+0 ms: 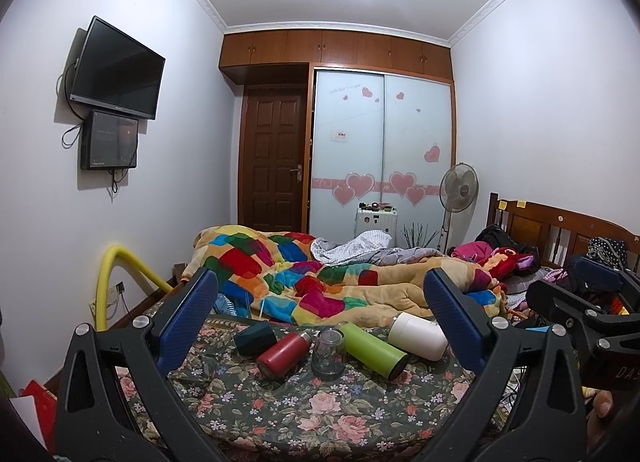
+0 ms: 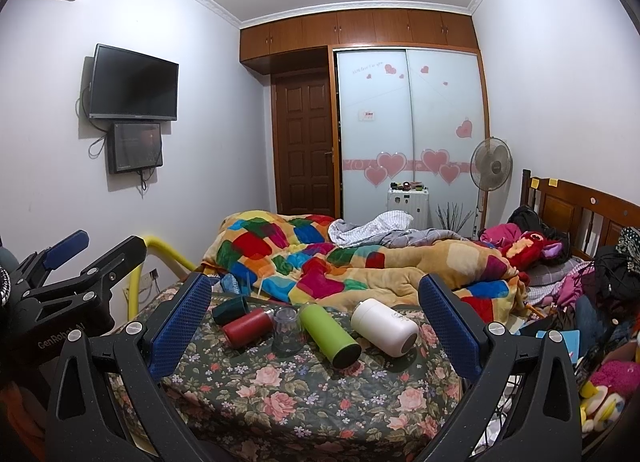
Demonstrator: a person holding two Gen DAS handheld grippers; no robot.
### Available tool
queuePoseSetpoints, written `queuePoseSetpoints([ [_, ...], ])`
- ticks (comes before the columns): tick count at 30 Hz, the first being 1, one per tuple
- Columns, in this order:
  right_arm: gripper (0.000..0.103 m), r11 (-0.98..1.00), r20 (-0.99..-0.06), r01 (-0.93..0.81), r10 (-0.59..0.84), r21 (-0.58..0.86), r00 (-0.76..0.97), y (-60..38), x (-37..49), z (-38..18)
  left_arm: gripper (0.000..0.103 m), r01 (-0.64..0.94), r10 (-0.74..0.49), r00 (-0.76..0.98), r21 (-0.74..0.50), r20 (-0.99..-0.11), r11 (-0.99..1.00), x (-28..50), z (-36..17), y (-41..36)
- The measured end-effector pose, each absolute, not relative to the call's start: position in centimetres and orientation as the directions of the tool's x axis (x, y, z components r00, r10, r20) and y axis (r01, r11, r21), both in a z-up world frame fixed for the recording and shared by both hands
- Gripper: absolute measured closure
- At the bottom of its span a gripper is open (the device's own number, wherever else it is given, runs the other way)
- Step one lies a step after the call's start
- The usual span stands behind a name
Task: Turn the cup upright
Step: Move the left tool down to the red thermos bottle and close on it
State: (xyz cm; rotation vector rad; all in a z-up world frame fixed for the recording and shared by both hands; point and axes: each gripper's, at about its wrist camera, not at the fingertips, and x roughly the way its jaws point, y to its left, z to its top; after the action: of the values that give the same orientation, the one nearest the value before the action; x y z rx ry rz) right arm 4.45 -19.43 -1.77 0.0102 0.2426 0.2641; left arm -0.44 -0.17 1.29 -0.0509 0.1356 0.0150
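Nothing of the task is done, as far as I can judge. The clear glass cup (image 1: pixel 328 356) stands mouth-down on the floral bedspread (image 1: pixel 280 414) of the bed, in the middle of a row of vessels, and no gripper has touched it.

Position of the cup: the red bottle (image 1: pixel 282 354) lies on its side just to its left, with a dark green cup (image 1: pixel 255 338) lying beyond that. The lime green bottle (image 1: pixel 374 350) lies on its side just to its right, seemingly touching or nearly so; I cannot tell which. The white flask (image 1: pixel 418 336) lies further right. The patchwork quilt (image 1: pixel 304 278) is heaped behind the row.

Left gripper (image 1: pixel 320 326): fully spread, blue pads wide apart, holding nothing and touching nothing. It hangs short of the row, with the vessels framed between its fingers.

Right gripper (image 2: pixel 316 322): likewise wide open, empty, clear of all objects, and aimed at the same row. In its view the glass cup (image 2: pixel 287 332) sits slightly left of centre.

Remaining work, in my assessment: the whole of it. I must close on the cup, lift it free of the two neighbouring bottles, turn it over and set it mouth-up. The tight flanks leave little room for a finger on either side.
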Motion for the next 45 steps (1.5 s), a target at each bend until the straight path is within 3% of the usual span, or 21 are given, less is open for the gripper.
queuePoseSetpoints([
  [12, 0.000, 0.967, -0.295, -0.251, 0.253, 0.044, 0.921, -19.1, 6.9, -3.2, 0.000, -0.025, 0.013, 0.978, -0.056, -0.208, 0.998, 3.2, -1.2, 0.9],
  [18, 0.000, 0.971, -0.355, -0.232, 0.234, 0.049, 0.905, -19.5, 9.5, -4.7, 0.000, -0.039, 0.016, 0.934, -0.060, -0.357, 0.997, 9.5, -5.0, 3.0],
  [23, 0.000, 0.977, -0.412, -0.205, 0.210, 0.057, 0.887, -20.0, 11.8, -6.1, 0.000, -0.009, -0.023, 0.843, -0.058, -0.538, 0.998, 17.1, -10.4, 5.2],
  [28, 0.000, 0.982, -0.470, -0.180, 0.185, 0.056, 0.863, -20.4, 14.2, -7.7, 0.000, 0.033, -0.066, 0.745, -0.062, -0.664, 0.998, 23.6, -15.9, 7.0],
  [35, 0.000, 0.986, -0.542, -0.156, 0.160, 0.053, 0.825, -20.6, 16.7, -9.8, 0.007, 0.084, -0.123, 0.622, -0.090, -0.774, 0.992, 29.9, -21.7, 8.8],
  [45, 0.000, 0.987, -0.587, -0.149, 0.154, 0.058, 0.795, -20.5, 18.7, -11.1, 0.018, 0.161, -0.186, 0.523, -0.118, -0.832, 0.980, 32.6, -23.7, 8.3],
])
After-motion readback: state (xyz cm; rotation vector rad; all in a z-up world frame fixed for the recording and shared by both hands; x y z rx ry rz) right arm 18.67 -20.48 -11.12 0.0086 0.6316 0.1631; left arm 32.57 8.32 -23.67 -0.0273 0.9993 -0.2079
